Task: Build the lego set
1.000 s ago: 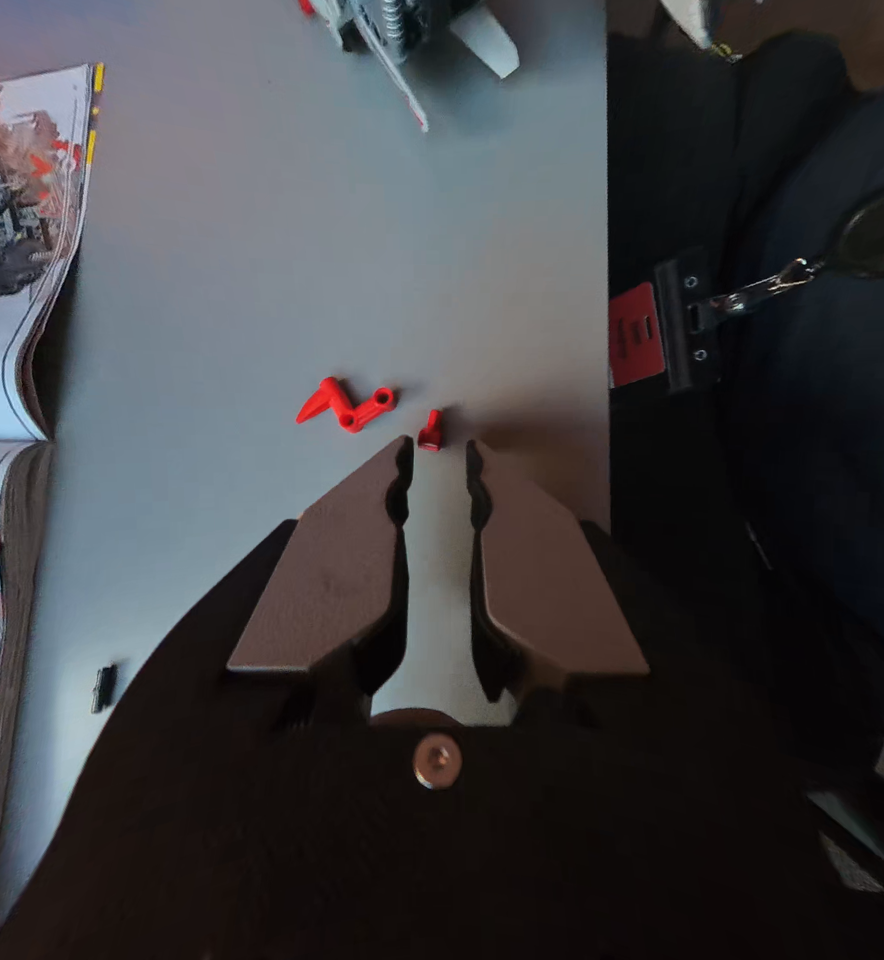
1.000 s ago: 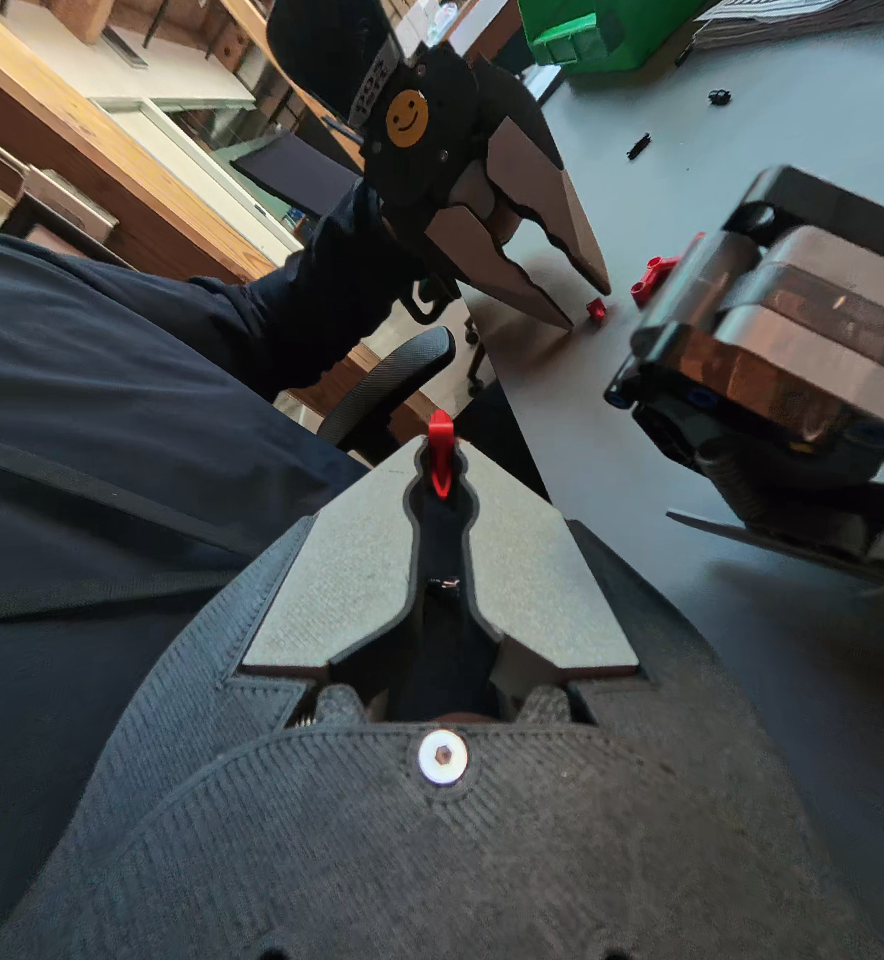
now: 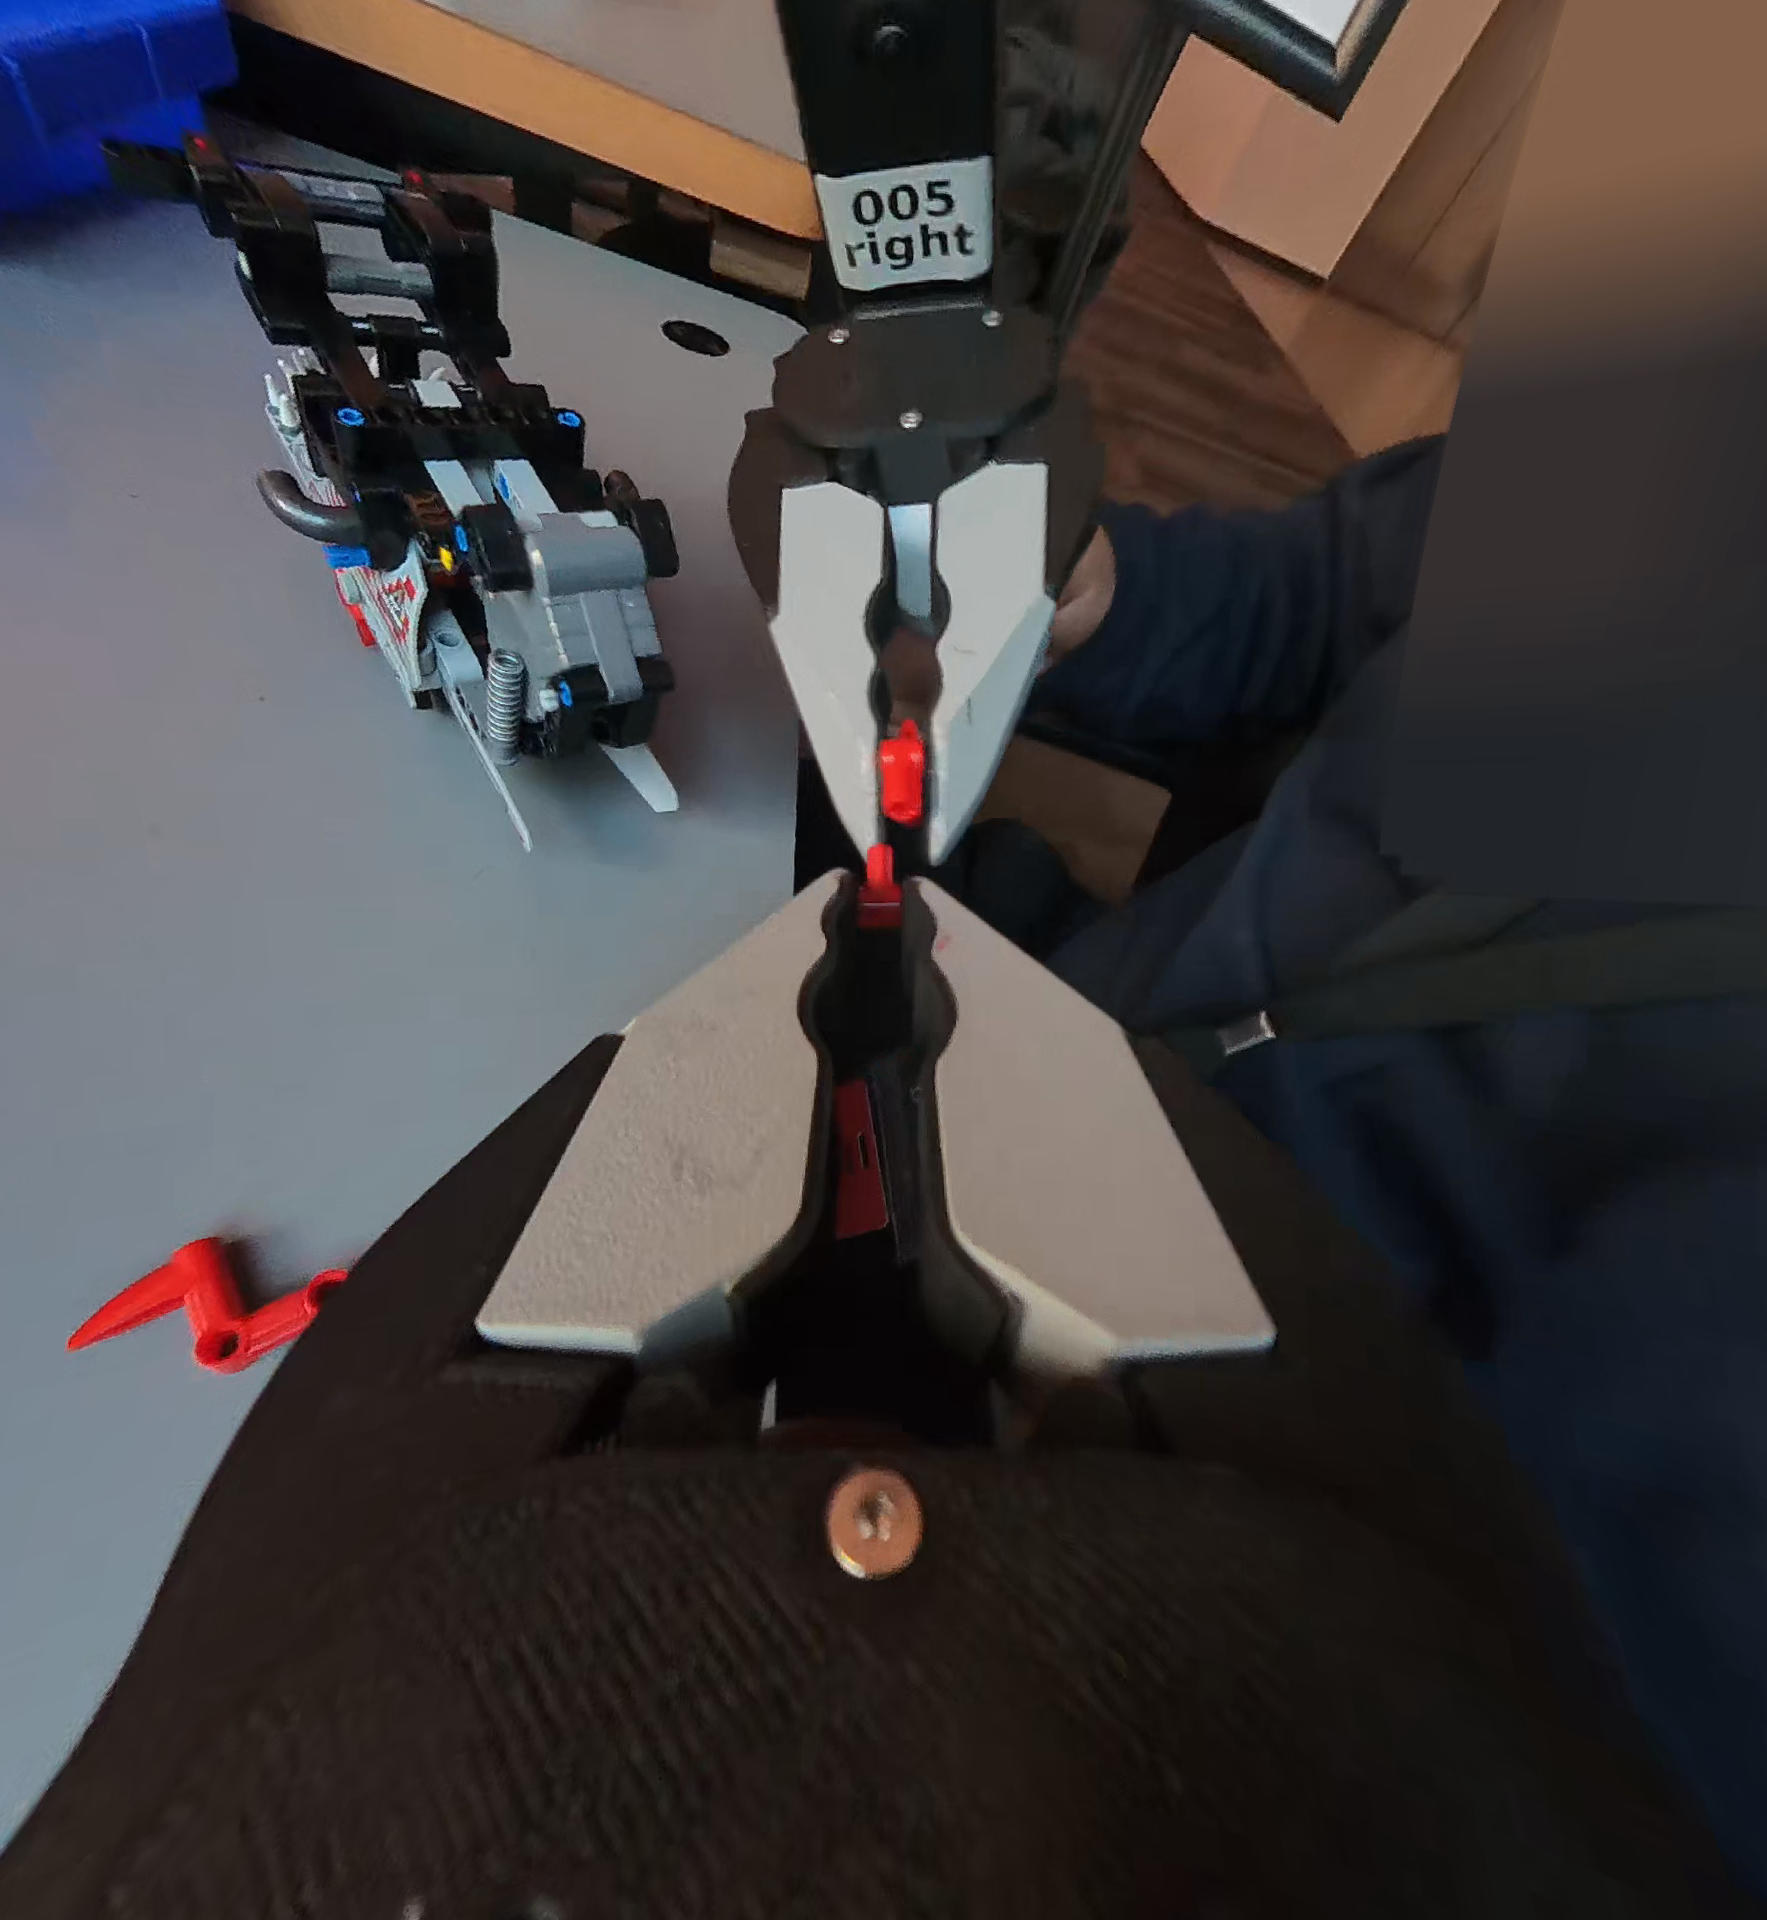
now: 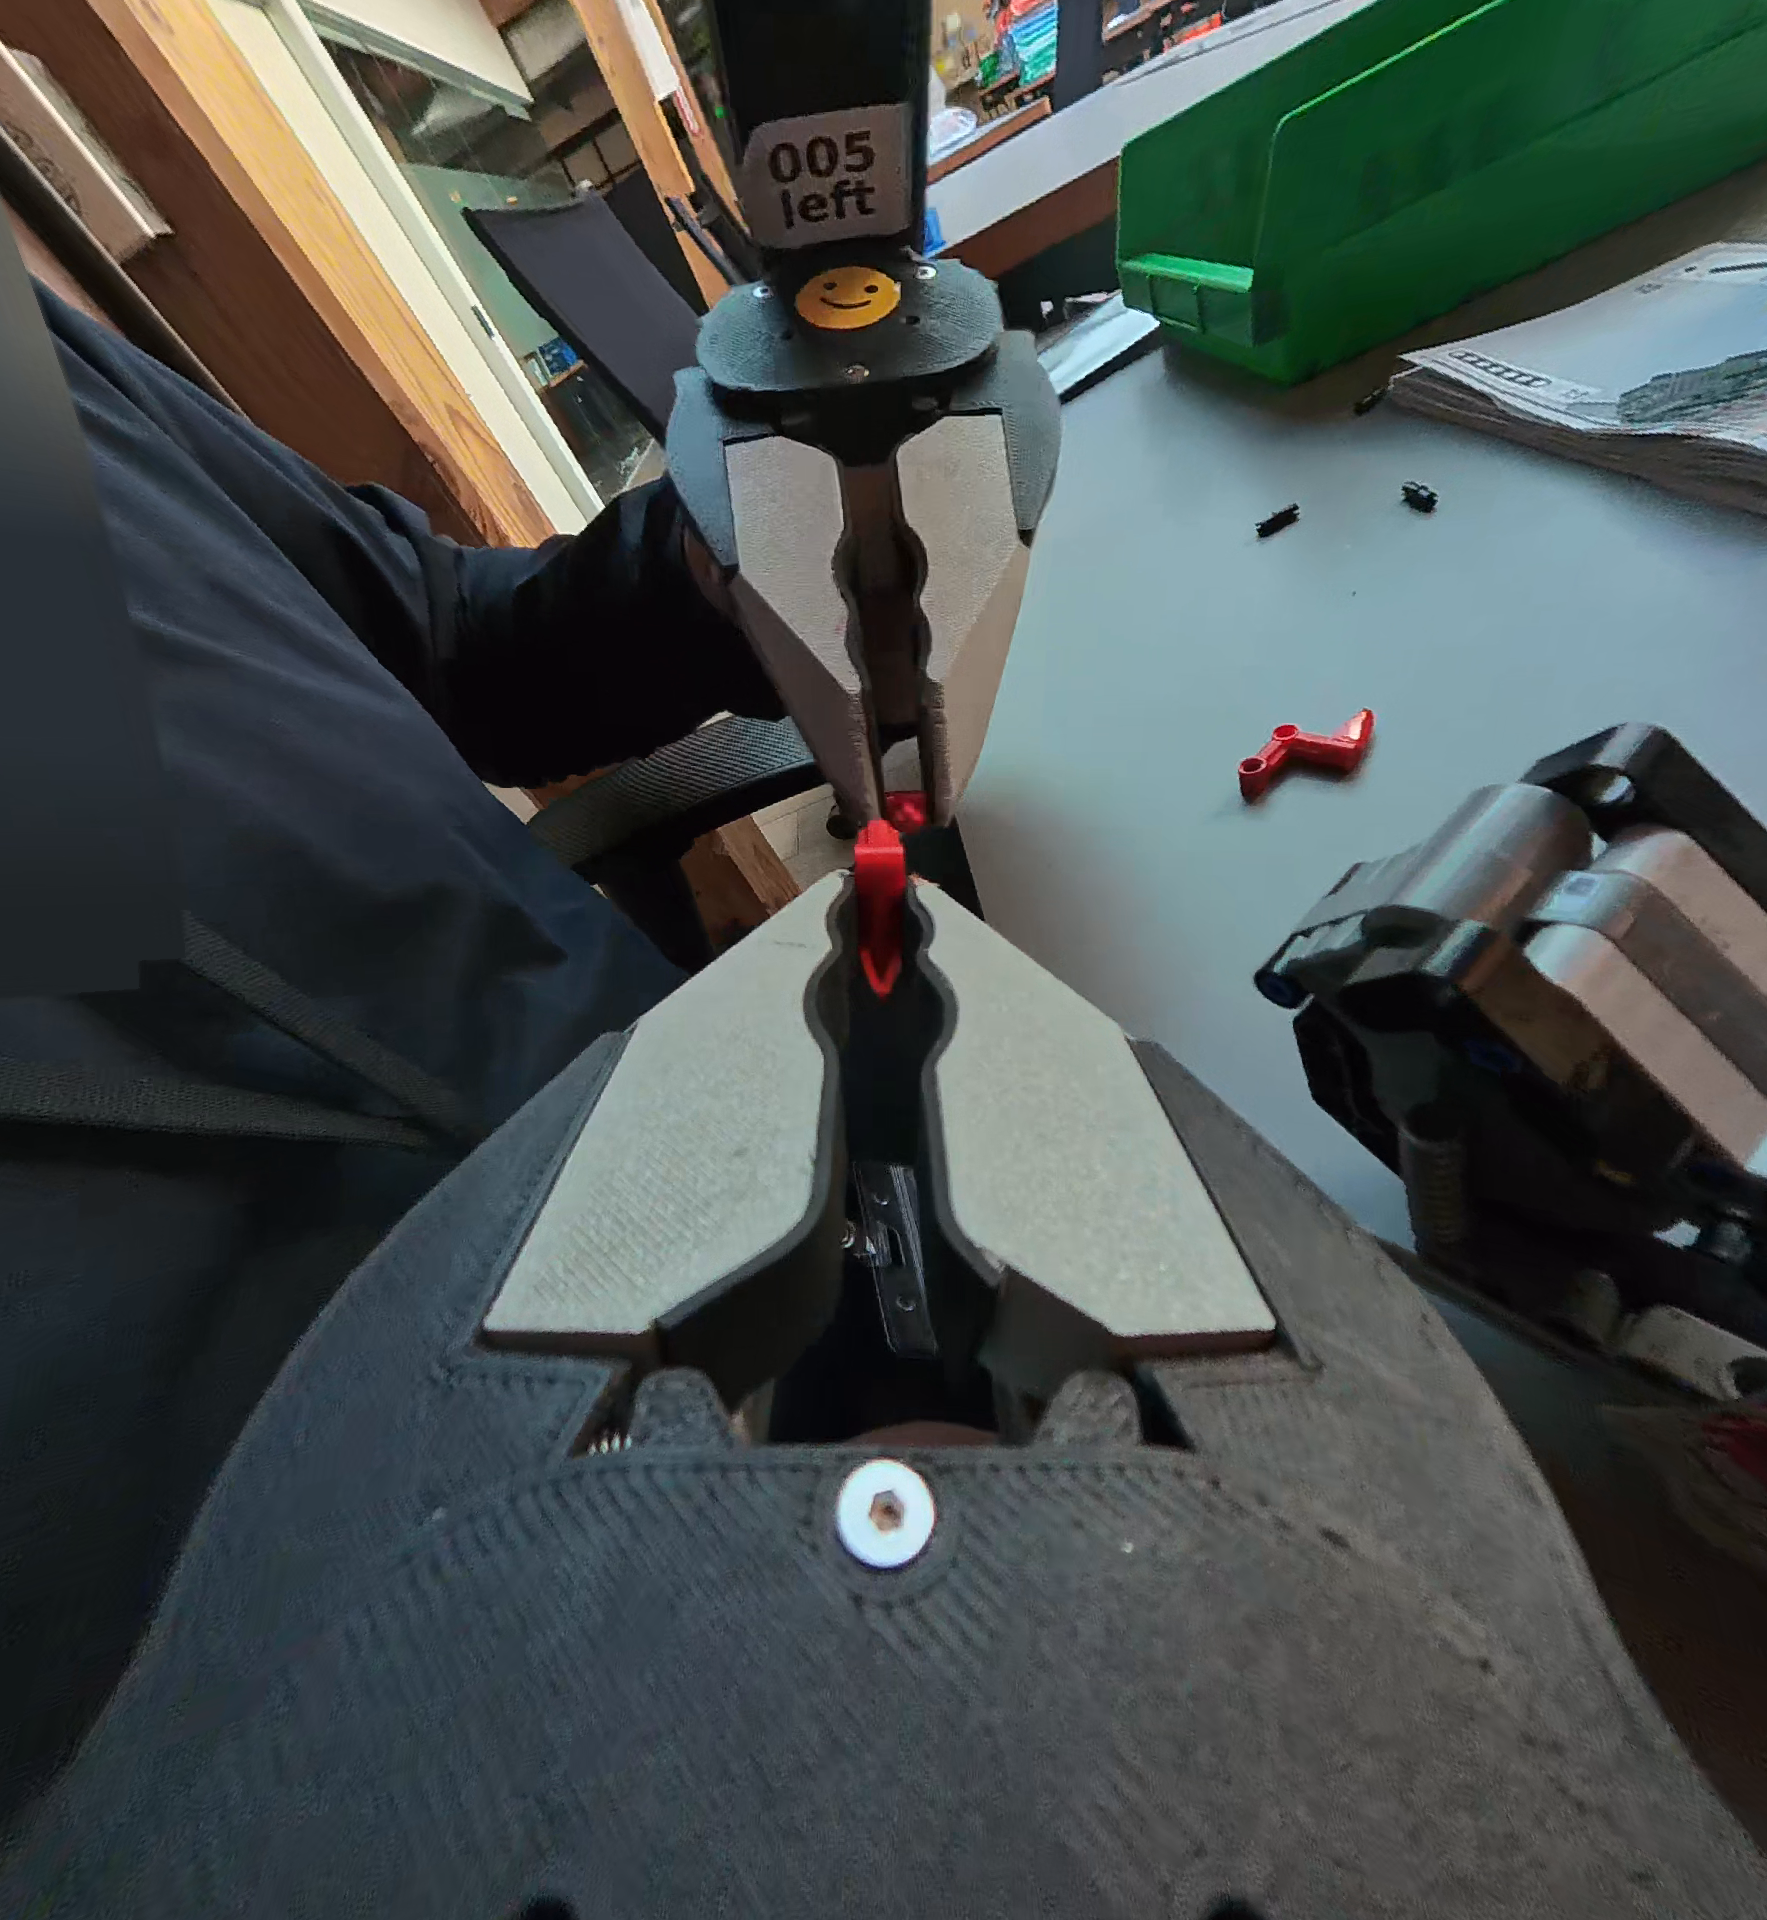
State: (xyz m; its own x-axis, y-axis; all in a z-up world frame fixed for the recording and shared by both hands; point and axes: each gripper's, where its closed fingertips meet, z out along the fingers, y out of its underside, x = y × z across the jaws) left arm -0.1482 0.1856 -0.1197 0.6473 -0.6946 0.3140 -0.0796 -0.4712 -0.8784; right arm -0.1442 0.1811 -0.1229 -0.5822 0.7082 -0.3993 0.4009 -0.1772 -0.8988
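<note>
While the two grippers meet nose to nose off the table's edge, the join wants a straight, slow push; the left gripper (image 3: 879, 883) has its jaws clamped on a small red connector (image 3: 877, 894); the right gripper (image 4: 884, 904) pinches a red claw piece (image 4: 877, 914); the lego model (image 3: 463, 551) waits at ten o'clock on the table (image 3: 183, 935); keep both axes lined up, no twisting.

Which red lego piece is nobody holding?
The zigzag red plastic piece with a pointed tip, lying alone on the grey table. The other two small red pieces are pinched in the left gripper and right gripper.
</note>
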